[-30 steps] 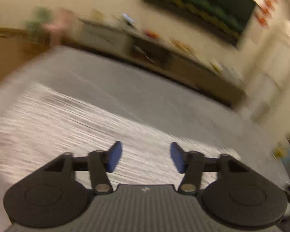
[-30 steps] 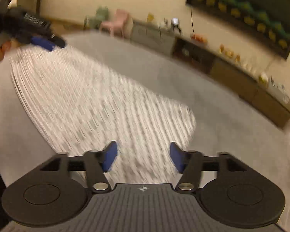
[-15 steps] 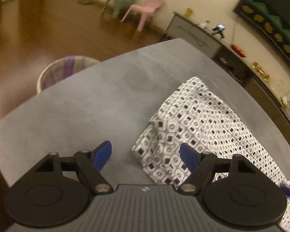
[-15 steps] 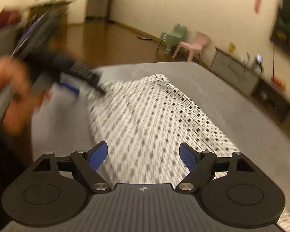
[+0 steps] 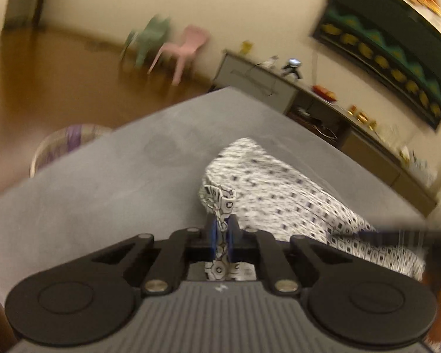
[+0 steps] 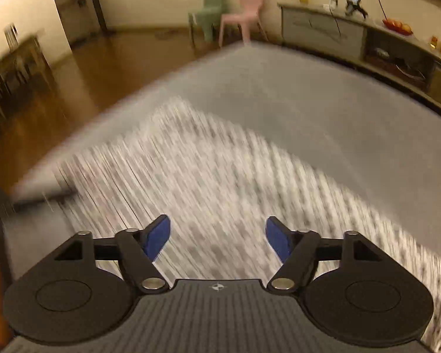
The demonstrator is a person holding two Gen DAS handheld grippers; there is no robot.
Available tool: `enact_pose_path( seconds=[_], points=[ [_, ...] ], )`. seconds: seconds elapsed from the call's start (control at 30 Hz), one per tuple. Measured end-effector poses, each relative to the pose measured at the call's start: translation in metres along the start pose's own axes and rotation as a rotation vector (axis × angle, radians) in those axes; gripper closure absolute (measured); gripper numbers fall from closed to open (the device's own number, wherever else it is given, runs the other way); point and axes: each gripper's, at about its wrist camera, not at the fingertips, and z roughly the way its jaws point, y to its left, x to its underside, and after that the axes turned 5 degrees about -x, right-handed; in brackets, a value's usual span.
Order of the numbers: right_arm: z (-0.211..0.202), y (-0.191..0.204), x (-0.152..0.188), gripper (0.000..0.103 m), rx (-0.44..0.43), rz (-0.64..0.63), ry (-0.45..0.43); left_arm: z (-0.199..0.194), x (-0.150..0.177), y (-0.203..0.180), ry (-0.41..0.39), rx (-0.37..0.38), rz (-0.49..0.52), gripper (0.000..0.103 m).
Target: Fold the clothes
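The left claw has just snapped closed on a corner of the patterned garment, which half a second ago lay untouched on the grey counter. The right claw hangs wide and empty over the cloth. One corner secured, so the fold can begin.

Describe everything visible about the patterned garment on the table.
The garment is thin white cloth printed with small dark squarish motifs. It lies spread across the grey table, rumpled at its near corner. The left gripper has just been closing and now pinches that corner. The right gripper hangs open above it.
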Motion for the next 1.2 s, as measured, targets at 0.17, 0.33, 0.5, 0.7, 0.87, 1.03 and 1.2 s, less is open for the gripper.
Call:
enact_pose_path(
  seconds=[0.17, 0.33, 0.5, 0.7, 0.87, 1.03, 1.2],
  points=[
    [0.024, 0.054, -0.061, 0.007, -0.121, -0.087, 0.052, -0.009, 0.019, -0.052, -0.086, -0.063, 0.261, 0.097],
    [0.101, 0.092, -0.068, 0.039, -0.045, -0.276, 0.3, -0.01, 0.029, -0.068, -0.102, -0.067, 0.336, 0.097],
    [0.09, 0.075, -0.06, 0.092, -0.035, -0.28, 0.243, -0.023, 0.028, -0.072, -0.135, -0.017, 0.337, 0.097],
    [-0.039, -0.025, -0.016, 0.093, -0.089, 0.034, -0.039, -0.058, 0.051, -0.124, -0.178, 0.235, 0.451, 0.097],
    [-0.067, -0.124, 0.085, 0.092, -0.061, 0.339, -0.052, -0.053, 0.086, -0.168, -0.044, 0.372, 0.569, 0.095],
    [-0.055, -0.165, 0.141, 0.088, -0.064, 0.504, -0.093, -0.051, 0.103, -0.184, -0.006, 0.404, 0.628, 0.086],
    [-0.056, -0.161, 0.149, 0.088, -0.077, 0.461, -0.127, -0.065, 0.101, -0.174, -0.035, 0.49, 0.611, 0.074]
  ],
)
